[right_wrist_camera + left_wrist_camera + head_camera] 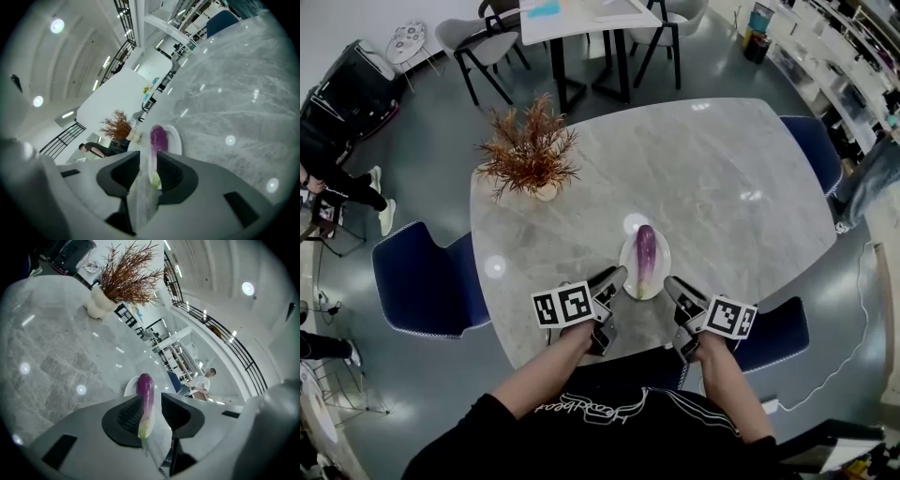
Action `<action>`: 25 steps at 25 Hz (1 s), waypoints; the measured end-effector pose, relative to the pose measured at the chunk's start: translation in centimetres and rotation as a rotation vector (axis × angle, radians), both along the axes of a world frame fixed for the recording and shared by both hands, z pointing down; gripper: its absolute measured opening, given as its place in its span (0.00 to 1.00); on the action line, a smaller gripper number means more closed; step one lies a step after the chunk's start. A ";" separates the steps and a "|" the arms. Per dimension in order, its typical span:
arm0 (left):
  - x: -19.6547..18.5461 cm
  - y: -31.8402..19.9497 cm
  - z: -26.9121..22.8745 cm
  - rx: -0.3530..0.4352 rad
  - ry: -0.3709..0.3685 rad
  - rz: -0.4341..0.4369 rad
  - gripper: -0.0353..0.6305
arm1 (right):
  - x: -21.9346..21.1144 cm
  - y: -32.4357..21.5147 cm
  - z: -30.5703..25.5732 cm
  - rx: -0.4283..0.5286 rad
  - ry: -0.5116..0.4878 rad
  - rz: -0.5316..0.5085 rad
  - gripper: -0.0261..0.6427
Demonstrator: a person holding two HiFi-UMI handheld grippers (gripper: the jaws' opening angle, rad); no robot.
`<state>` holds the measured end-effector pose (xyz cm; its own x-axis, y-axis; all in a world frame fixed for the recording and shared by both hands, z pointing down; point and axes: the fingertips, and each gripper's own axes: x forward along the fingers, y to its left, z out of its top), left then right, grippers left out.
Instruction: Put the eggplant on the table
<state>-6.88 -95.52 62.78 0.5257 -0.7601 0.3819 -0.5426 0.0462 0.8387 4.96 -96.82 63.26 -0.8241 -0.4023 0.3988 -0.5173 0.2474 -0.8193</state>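
Eggplant (pixel 646 253) lies on plate (pixel 626 266), long axis running away from you, stem end nearest. Your left gripper (pixel 614 278) and right gripper (pixel 674 286) flank it, both wide open, empty, about equally near.

Purple eggplant (pixel 646 251), white plate (pixel 630 255), grey marbled table (pixel 722 178), rust-brown dried plant (pixel 528 142).

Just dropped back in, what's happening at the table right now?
A person holds two grippers at the near edge of the marble table. The eggplant lies on a white plate, not on the tabletop. The left gripper and right gripper flank the plate, jaws open, gripping nothing. The eggplant is not yet off the plate.
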 end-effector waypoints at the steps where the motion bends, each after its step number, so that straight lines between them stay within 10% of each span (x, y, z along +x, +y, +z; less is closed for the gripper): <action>1: 0.1 0.5 -0.9 0.024 0.002 0.010 0.24 | -0.2 0.8 -1.0 0.022 -0.022 -0.018 0.21; 9: 1.4 5.7 -7.4 0.178 0.014 0.116 0.15 | -2.8 8.0 -8.8 0.211 -0.116 -0.221 0.14; 25: 4.6 25.1 -19.2 0.516 -0.191 0.437 0.06 | -0.9 25.9 -19.6 0.577 -0.099 -0.299 0.05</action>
